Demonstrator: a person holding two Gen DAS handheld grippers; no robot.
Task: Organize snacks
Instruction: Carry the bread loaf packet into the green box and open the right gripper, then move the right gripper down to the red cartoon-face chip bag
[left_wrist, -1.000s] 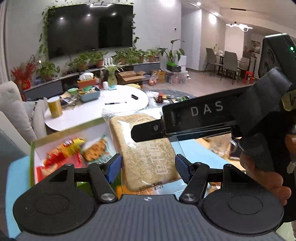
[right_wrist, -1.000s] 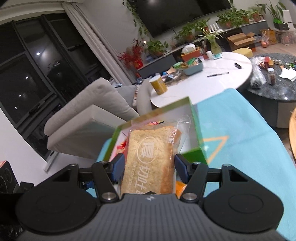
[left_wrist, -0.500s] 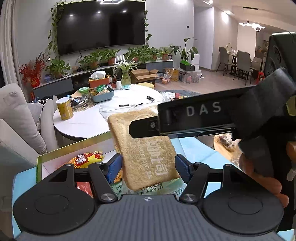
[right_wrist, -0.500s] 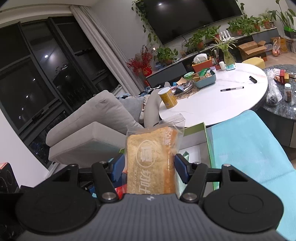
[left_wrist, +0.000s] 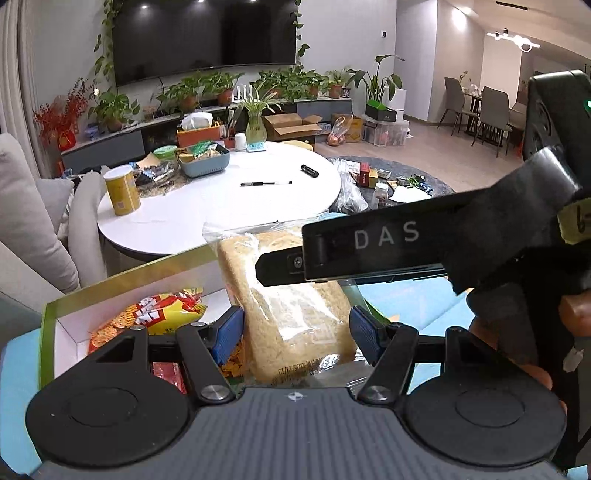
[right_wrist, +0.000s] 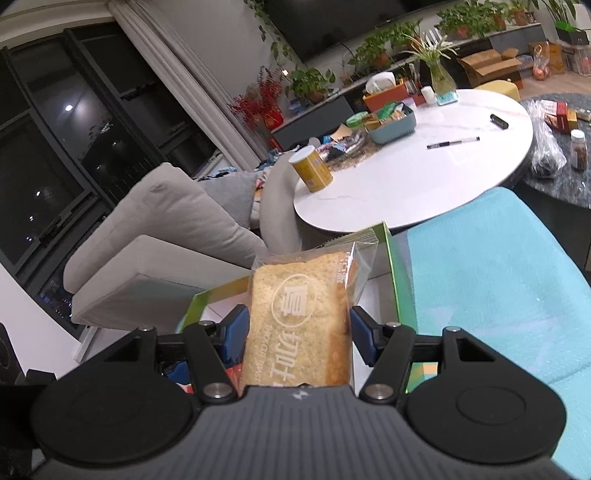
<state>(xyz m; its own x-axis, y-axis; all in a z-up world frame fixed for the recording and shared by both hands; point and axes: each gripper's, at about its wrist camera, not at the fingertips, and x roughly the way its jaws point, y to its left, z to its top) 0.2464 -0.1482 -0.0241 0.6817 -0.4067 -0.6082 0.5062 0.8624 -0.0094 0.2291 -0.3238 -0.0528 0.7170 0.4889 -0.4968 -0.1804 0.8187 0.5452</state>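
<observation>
A clear-wrapped slice of toast (right_wrist: 299, 325) sits between the blue pads of my right gripper (right_wrist: 298, 338), which is shut on it. The same toast packet (left_wrist: 291, 306) shows in the left wrist view, upright between the pads of my left gripper (left_wrist: 297, 330); those jaws stand wide and I see gaps beside the packet. The right gripper's black finger (left_wrist: 369, 251) crosses in front of the toast. Below is a green-rimmed white box (left_wrist: 110, 291) holding a red-and-yellow snack bag (left_wrist: 162, 314); the box (right_wrist: 391, 280) lies on a turquoise cloth (right_wrist: 491, 280).
A round white table (left_wrist: 221, 206) behind the box carries a yellow can (left_wrist: 122, 190), a pen, a teal basket and clutter. A grey sofa (right_wrist: 159, 236) stands to the left. A dark low table (right_wrist: 561, 177) with jars and bags is at the right.
The toast and both grippers have come down and forward over the box; the box interior and snack bag show more in the left wrist view. The right gripper's hold on the toast is unchanged.
</observation>
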